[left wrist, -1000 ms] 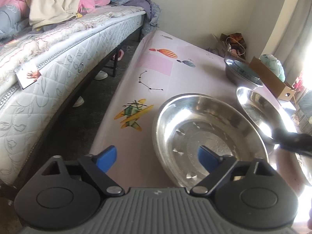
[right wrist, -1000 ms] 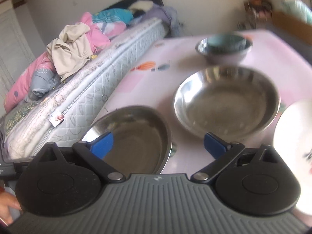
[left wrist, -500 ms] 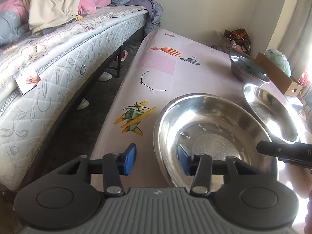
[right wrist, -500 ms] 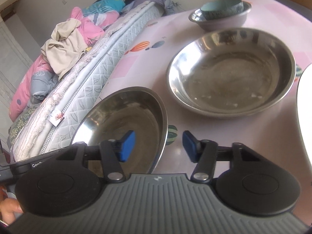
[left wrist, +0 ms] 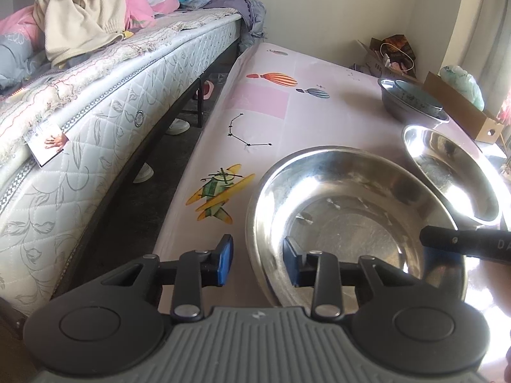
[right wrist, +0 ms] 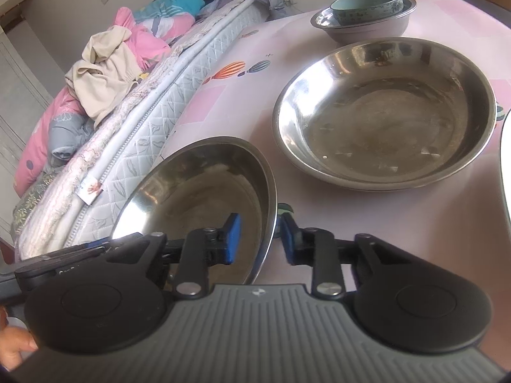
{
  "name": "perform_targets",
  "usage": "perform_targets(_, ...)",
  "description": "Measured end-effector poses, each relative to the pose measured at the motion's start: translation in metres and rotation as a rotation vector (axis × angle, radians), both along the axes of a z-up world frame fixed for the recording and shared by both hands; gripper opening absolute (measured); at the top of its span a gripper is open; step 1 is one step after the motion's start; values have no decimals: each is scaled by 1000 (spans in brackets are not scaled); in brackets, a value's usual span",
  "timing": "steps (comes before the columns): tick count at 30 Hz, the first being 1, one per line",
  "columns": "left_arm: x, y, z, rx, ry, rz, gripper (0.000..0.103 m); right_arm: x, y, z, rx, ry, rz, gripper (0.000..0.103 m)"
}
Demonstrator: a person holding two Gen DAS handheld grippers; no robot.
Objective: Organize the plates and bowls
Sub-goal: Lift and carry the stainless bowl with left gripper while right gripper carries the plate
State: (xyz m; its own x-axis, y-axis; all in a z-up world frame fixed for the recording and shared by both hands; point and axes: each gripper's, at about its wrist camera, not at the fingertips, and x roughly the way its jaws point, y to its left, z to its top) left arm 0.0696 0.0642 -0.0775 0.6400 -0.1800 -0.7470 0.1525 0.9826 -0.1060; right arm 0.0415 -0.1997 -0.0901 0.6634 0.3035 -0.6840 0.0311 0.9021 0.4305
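**A:** Figure: two-handed grasp of one dish. Where does the near steel dish (left wrist: 351,217) lie, and what brackets it?

**B:** It sits at the near left part of the pink table (left wrist: 265,102), beside the bed (left wrist: 105,121). The left gripper (left wrist: 258,260) straddles its left rim, one blue pad outside the wall, one inside. The right gripper (right wrist: 257,237) straddles the opposite rim. A second steel dish (right wrist: 383,111) rests just beyond, to the right; a grey bowl (right wrist: 367,32) holding a teal bowl (right wrist: 367,4) stands at the far end.

**A:** State of the fingers?

**B:** Both pairs have just been closing, with the rim between them. In each view a gap shows between pad and metal, so neither clamps the dish yet; read them as released.

**A:** How should the step be done well?

**B:** In my judgement: finish both closures before any lift, seat the pads deep over the rolled rim since polished steel may slip, and raise both hands together so the dish stays level. Nesting it in the second steel dish appears the likely aim; clear that rim before lowering.
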Motion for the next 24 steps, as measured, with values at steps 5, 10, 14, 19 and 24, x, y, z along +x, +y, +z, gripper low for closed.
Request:
perform_targets(5, -3, -6, 1, 5, 0, 1, 29, 0, 7, 0, -24, -2, 7, 17)
perform_targets(10, -4, -5, 1, -2, 1, -1, 29, -3, 11, 2, -40, -7, 5, 17)
perform_targets(14, -6, -6, 2, 7, -6, -2, 29, -5, 11, 5, -54, -18, 9, 17)
perform_targets(19, -8, -6, 4, 8, -15, -3, 29, -7, 12, 8, -71, -29, 15, 17)
perform_targets(24, -10, -5, 6, 8, -25, -5, 29, -10, 16, 11, -92, -40, 24, 17)
